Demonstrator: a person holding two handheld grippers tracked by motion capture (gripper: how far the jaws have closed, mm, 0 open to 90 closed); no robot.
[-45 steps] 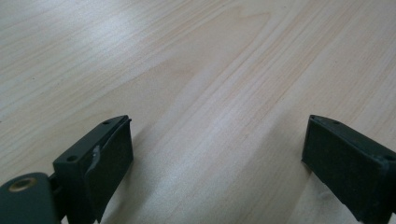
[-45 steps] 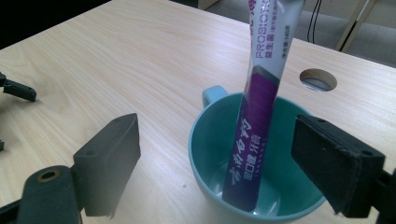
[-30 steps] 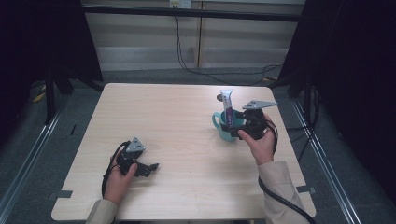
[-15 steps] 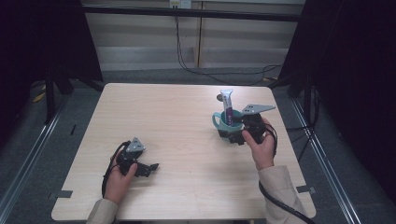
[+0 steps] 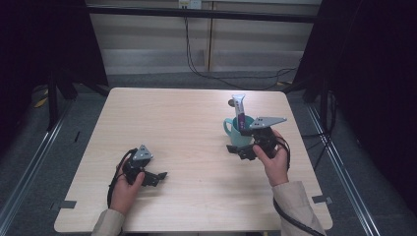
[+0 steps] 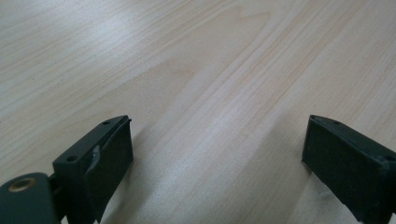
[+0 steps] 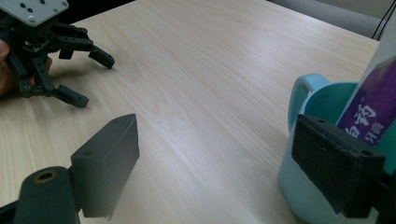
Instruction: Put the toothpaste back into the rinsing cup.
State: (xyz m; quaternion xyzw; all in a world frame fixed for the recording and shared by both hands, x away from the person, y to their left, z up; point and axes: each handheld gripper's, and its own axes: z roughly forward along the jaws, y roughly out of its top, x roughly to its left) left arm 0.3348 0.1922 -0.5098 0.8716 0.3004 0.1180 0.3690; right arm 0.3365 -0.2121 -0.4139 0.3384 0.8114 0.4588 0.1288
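On pale wood tabletop (image 5: 196,128), dark curtains either side, grey floor w/ cables behind. Teal mug (image 5: 239,132) right of centre holds a white/purple tube (image 5: 239,109); its print is cut off in right gripper view. Right gripper (image 5: 242,151) just beside mug, jaws apart. Left gripper (image 5: 156,178) rests front-left, jaws apart, empty.

Laboratory-type recording station: a bare light-wood table (image 5: 196,128) stands on grey flooring (image 5: 29,167), flanked by black curtains (image 5: 44,44), with cables (image 5: 231,73) along what appears to be a panelled rear wall.
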